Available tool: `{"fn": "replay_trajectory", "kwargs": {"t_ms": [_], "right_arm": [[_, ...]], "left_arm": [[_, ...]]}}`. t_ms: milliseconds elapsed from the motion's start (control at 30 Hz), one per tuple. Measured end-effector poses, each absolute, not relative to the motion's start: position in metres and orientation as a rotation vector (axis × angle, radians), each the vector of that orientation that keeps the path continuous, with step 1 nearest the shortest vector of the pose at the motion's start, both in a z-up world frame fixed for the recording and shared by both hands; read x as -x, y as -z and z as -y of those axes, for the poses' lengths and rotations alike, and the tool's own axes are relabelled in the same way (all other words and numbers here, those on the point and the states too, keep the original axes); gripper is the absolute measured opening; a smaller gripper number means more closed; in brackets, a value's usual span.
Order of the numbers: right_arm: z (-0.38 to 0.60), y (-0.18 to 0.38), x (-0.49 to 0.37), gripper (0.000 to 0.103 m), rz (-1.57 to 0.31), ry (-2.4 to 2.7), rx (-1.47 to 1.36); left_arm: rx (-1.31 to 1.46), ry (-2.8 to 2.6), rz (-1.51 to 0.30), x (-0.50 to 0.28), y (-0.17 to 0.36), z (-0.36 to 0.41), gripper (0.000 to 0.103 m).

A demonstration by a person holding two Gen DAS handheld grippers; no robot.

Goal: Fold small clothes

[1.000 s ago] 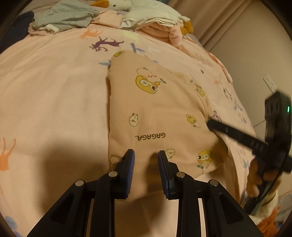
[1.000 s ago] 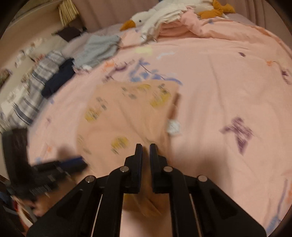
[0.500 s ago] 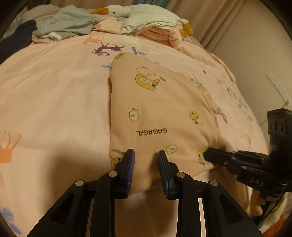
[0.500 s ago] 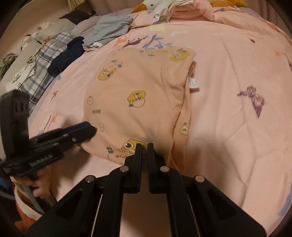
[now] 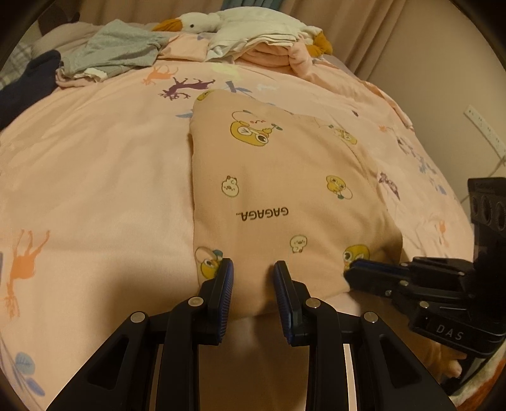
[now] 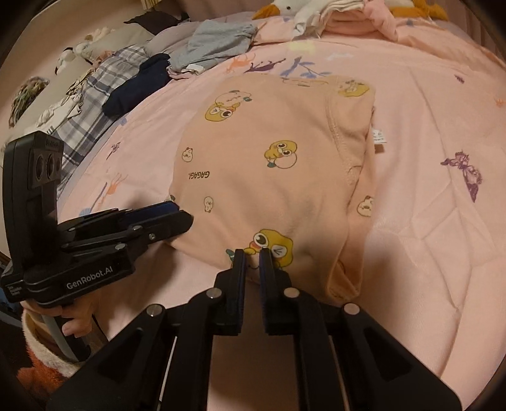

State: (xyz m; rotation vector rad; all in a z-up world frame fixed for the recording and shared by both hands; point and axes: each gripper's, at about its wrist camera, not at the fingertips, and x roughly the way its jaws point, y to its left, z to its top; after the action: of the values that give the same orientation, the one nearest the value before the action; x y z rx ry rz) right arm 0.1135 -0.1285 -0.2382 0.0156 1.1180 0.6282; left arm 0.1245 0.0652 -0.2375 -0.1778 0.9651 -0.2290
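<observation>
A bed with a pink printed cover fills both views. At its far end lie a goose toy on a heap of pale laundry, a grey garment and a dark one; these have not shifted.

The task's thing, a peach top printed with yellow ducks and "GAGAGA", lies folded on the cover near the bed's near edge, its white tag sticking out on the right side. It lies much as it did a second ago.

The left tongs stand partly spread at the top's near hem, the cloth showing between the blue pads; whether the pads press it cannot be told. Their gap and place match the earlier views.

The right tongs are nearly pressed together, a narrow gap left, with the hem's duck print just at the tips. Their jaws have just been opening a little from a tighter close. A second ago they hung blurred out beyond the top's right side; now they sit at its near right corner, close beside the left tongs.
</observation>
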Motion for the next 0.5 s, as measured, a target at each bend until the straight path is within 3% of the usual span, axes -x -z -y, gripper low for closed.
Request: {"fn": "replay_trajectory", "kwargs": {"t_ms": [500], "right_arm": [[0.128,0.241,-0.098,0.009,-1.123,-0.574,0.034]], "left_arm": [[0.128,0.142,-0.949,-0.105,0.238,-0.058,0.030]]}}
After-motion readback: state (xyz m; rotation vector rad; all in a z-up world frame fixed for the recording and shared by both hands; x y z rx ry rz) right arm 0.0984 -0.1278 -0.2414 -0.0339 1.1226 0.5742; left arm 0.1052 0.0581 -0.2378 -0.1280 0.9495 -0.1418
